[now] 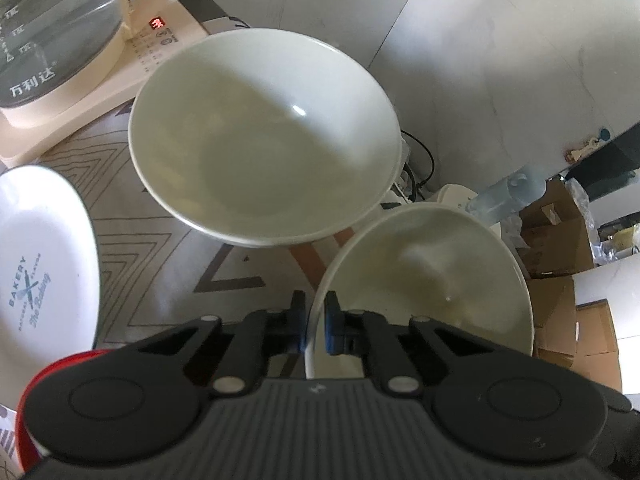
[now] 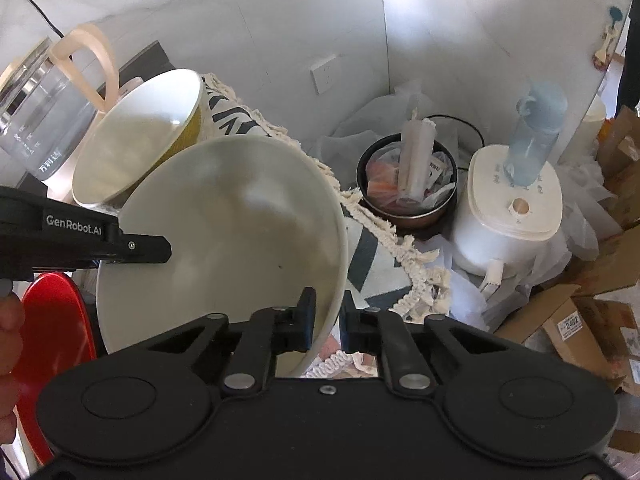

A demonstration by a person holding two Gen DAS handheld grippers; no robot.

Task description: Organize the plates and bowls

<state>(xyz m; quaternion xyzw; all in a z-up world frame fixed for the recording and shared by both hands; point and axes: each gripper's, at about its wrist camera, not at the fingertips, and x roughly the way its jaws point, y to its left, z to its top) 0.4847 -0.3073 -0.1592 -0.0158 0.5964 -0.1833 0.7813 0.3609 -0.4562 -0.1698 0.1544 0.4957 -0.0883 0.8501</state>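
Home kitchen corner, cluttered. Glass kettle (image 1: 44, 36) on cream heating base, white rice cooker (image 2: 508, 216) on floor, pot (image 2: 408, 188) stuffed with packets, wall socket (image 2: 326, 73), fringed patterned cloth (image 2: 384, 240) over bench, cardboard boxes (image 2: 576, 320) stacked beside.

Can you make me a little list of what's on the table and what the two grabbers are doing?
near bowl: white bowl, empty, at the table's edge
left gripper: clamped on that bowl's left rim
right gripper: clamped on its right rim
far bowl: bigger bowl, white inside, yellow outside, empty, behind the near one
plate: white plate with BAKERY print, at left
red plate: beside the near bowl
kettle: glass kettle on a cream base, at the back
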